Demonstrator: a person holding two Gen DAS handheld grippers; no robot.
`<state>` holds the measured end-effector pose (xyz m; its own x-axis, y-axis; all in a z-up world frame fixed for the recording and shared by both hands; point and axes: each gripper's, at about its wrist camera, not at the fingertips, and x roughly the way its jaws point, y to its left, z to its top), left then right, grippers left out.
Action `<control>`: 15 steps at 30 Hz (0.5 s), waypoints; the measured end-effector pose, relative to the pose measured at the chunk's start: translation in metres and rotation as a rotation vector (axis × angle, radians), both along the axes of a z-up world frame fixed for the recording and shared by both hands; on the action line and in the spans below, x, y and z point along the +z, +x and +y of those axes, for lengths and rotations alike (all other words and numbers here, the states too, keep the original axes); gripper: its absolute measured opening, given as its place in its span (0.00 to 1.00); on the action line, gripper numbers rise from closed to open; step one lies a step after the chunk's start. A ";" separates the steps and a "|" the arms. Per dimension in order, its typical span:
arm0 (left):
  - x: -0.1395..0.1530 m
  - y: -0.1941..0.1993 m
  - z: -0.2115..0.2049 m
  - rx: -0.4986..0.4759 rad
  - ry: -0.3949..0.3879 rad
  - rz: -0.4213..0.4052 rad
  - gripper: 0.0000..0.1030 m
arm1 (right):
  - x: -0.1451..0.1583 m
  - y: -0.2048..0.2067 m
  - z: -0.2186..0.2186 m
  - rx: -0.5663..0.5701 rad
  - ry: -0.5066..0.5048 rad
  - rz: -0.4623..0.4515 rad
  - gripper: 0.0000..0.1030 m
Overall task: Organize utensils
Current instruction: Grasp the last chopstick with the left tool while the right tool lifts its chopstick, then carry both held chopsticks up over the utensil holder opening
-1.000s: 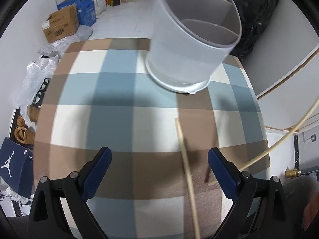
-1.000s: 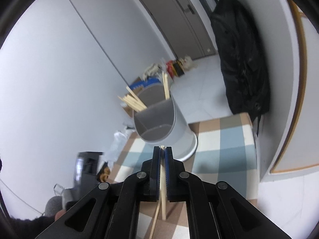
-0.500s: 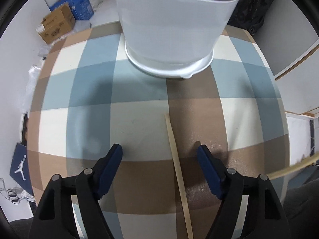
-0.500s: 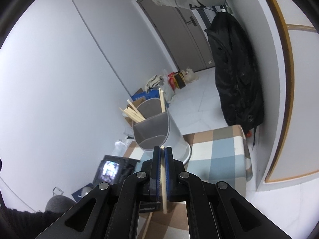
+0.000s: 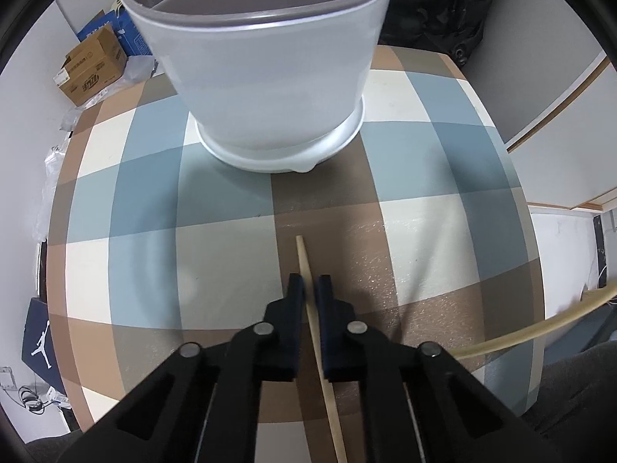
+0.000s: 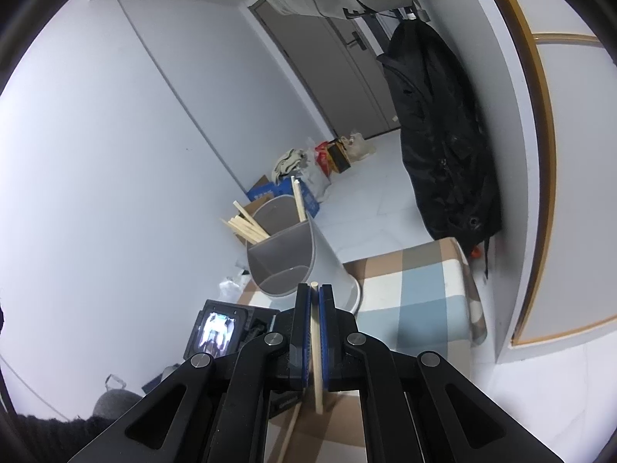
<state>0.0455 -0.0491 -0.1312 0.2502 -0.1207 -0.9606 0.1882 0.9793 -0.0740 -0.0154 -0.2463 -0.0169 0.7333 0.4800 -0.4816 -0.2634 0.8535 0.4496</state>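
Note:
A pale grey utensil holder (image 5: 266, 73) stands at the far side of the checked table (image 5: 131, 196). My left gripper (image 5: 309, 287) is shut on a wooden chopstick (image 5: 303, 258) that lies flat on the table, its tip pointing at the holder. My right gripper (image 6: 315, 297) is shut on a second chopstick (image 6: 316, 343) and holds it high above the table. From there the holder (image 6: 293, 254) shows several chopsticks (image 6: 246, 225) inside. That held chopstick also crosses the left wrist view at the right edge (image 5: 540, 332).
A cardboard box (image 5: 92, 63) and bags lie on the floor beyond the table's far left. A black coat (image 6: 439, 142) hangs on the wall at the right. The left gripper's device (image 6: 216, 332) shows below the holder in the right wrist view.
My left gripper has come down towards the table and shut on the lying chopstick. My right gripper has risen with its chopstick.

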 end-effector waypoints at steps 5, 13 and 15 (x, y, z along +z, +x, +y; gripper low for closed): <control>0.005 -0.002 0.001 0.002 -0.020 -0.030 0.02 | -0.001 0.000 -0.002 -0.008 0.001 0.004 0.03; 0.031 -0.010 0.009 0.036 -0.053 -0.140 0.02 | -0.001 -0.001 0.001 -0.013 -0.013 0.005 0.03; 0.041 -0.015 0.014 0.056 -0.071 -0.179 0.02 | -0.002 -0.001 0.001 -0.015 -0.018 0.005 0.03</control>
